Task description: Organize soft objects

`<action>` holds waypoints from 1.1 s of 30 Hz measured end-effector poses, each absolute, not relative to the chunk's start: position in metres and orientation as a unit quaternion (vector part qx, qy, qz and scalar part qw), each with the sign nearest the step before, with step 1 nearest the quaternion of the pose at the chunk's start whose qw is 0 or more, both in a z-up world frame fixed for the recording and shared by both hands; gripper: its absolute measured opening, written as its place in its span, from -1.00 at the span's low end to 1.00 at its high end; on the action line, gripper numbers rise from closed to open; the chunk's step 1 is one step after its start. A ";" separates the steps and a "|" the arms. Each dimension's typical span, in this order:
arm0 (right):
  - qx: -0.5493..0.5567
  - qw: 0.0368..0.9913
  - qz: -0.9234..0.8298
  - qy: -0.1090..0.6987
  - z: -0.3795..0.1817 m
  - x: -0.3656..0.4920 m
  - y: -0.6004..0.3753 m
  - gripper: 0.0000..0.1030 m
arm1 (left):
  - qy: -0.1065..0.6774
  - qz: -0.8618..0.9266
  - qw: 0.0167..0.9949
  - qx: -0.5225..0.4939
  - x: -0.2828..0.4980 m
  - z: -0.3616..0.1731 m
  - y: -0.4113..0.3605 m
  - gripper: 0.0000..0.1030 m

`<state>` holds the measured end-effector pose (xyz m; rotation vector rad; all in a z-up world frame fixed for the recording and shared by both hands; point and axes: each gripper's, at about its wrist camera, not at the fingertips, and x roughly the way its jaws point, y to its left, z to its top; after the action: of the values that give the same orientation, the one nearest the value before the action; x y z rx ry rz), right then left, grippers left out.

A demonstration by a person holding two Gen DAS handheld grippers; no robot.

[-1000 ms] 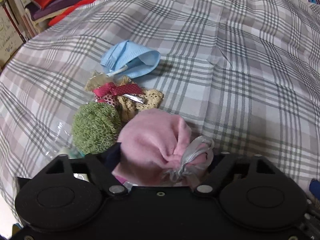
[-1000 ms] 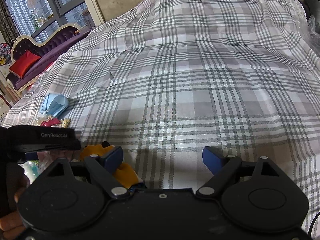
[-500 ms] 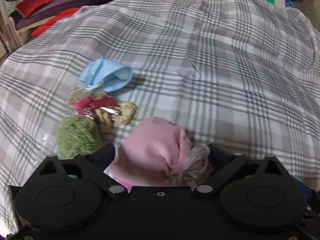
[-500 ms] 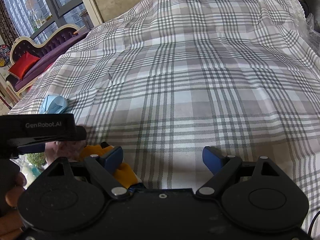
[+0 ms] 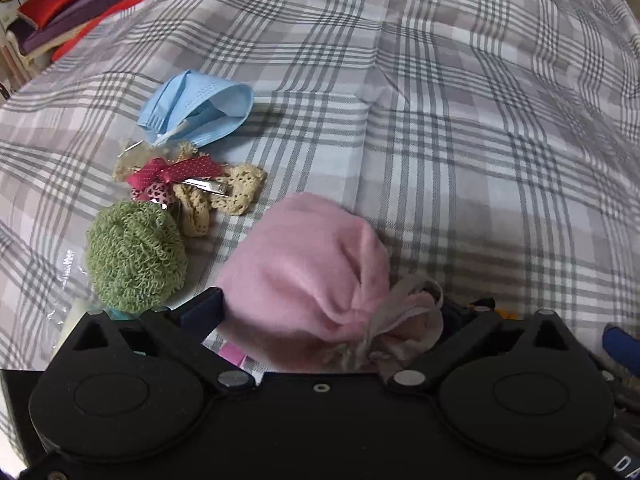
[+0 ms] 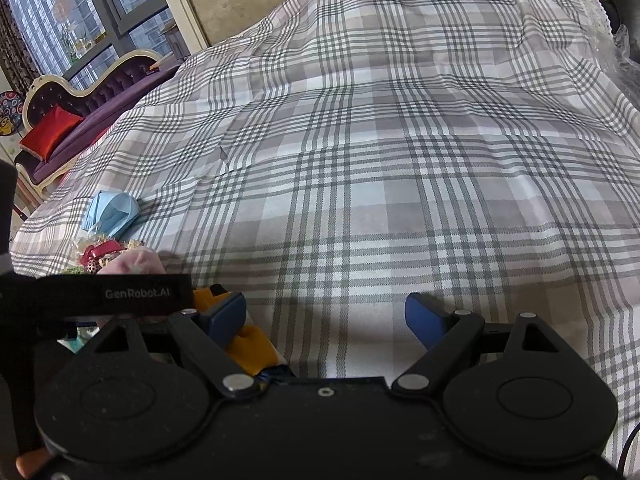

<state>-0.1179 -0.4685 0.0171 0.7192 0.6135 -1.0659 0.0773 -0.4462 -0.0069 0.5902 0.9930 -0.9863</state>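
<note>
Down on the plaid bedspread (image 5: 460, 128), the pink drawstring pouch (image 5: 308, 276) lies between the fingers of the left gripper (image 5: 332, 312), whose jaws stand wide apart and no longer press on it; they opened within the last second. Just left of the pouch sits a green knitted scrubber (image 5: 136, 256), beyond it a cream crochet piece (image 5: 236, 192) with a red dotted ribbon hair clip (image 5: 180, 172) on top, and farther back a blue face mask (image 5: 196, 108). The right gripper (image 6: 326, 316) hovers over bare plaid, jaws apart and empty, a yellow cloth (image 6: 252, 344) beside its left finger.
</note>
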 end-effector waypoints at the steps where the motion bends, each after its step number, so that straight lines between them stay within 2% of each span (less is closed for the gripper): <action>1: 0.330 0.757 -0.489 0.281 0.017 -0.118 -0.469 0.68 | 0.454 -0.448 0.724 0.263 0.080 -0.006 -0.446 0.84; 2: 0.330 0.757 -0.489 0.281 0.017 -0.118 -0.469 0.68 | 0.453 -0.446 0.726 0.261 0.082 -0.006 -0.445 0.76; 4: 0.329 0.758 -0.488 0.281 0.017 -0.117 -0.468 0.68 | 0.444 -0.443 0.734 0.263 0.083 -0.002 -0.442 0.41; 6: 0.326 0.759 -0.488 0.281 0.017 -0.117 -0.468 0.68 | 0.440 -0.438 0.739 0.261 0.084 0.003 -0.439 0.27; 10: 0.323 0.758 -0.491 0.283 0.017 -0.116 -0.469 0.68 | 0.446 -0.434 0.743 0.246 0.087 0.013 -0.432 0.22; 23: 0.289 0.764 -0.493 0.299 0.018 -0.108 -0.465 0.68 | 0.453 -0.374 0.775 0.233 0.079 0.055 -0.374 0.21; 33: 0.269 0.816 -0.385 0.337 0.046 -0.116 -0.440 0.70 | 0.438 -0.346 0.804 0.207 0.071 0.094 -0.304 0.21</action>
<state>-0.1159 -0.4405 0.0457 0.5746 0.7191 -0.8216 0.0708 -0.3036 0.0937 0.4431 0.9379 -0.7418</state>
